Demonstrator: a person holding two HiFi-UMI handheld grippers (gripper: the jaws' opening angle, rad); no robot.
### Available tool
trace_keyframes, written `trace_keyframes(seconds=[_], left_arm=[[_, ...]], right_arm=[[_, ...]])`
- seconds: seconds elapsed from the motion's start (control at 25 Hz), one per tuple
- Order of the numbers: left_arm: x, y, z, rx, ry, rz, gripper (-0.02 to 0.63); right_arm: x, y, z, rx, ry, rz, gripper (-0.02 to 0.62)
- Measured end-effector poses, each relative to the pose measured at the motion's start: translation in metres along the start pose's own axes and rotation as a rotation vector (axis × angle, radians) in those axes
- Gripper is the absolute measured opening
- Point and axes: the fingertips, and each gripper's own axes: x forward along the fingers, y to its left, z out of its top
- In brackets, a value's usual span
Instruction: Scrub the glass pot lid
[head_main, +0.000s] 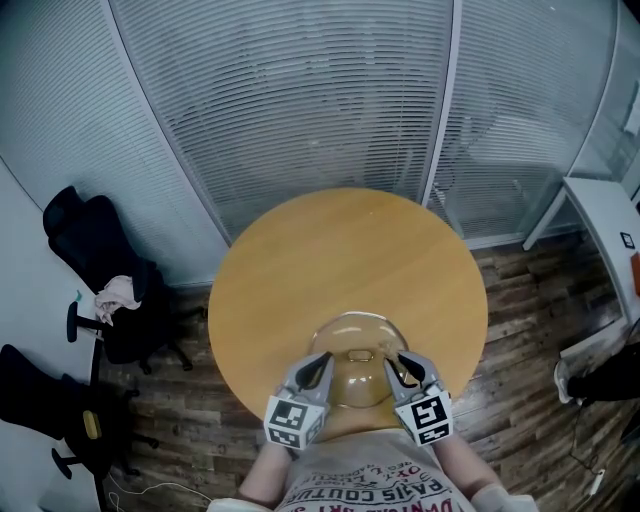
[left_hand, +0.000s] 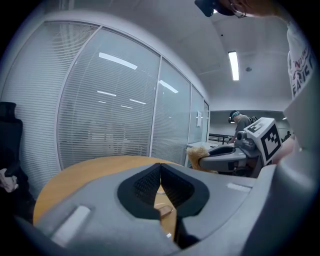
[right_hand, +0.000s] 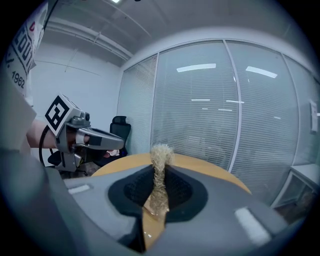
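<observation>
Task judged early. The clear, domed glass pot lid lay flat on the round wooden surface at its near edge, just in front of the person. No water, foam or wiped streaks showed on it, so the scrubbing itself looked undone or barely begun. What seemed done was the set-up, with a tool in hand and both claws brought to the lid. The left claw had its dark ribbed pads pressed together at the tips, and nothing showed between them. The gap lower down showed only the wood and a small glint. From the head view it sat over the lid's left rim, but whether it pinched or merely steadied the glass could not be told. The lid's small handle lay between the two claws, with neither on it. The right claw, over the lid's right rim, was clamped on a tan, fibrous scrubbing pad, whose tuft stood out beyond the tips. No view showed whether the pad touched the glass. Left to do, by this reading, was to press the pad down and work it across the dome while the left claw held the lid in place.
</observation>
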Motion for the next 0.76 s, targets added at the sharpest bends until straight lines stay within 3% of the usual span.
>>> trace_keyframes(seconds=[0.76], left_arm=[[-0.007,0.004,0.001,0.007,-0.004,0.019,0.008]], right_arm=[[0.008,0.022,0.01,-0.051,-0.021,0.07,0.058]])
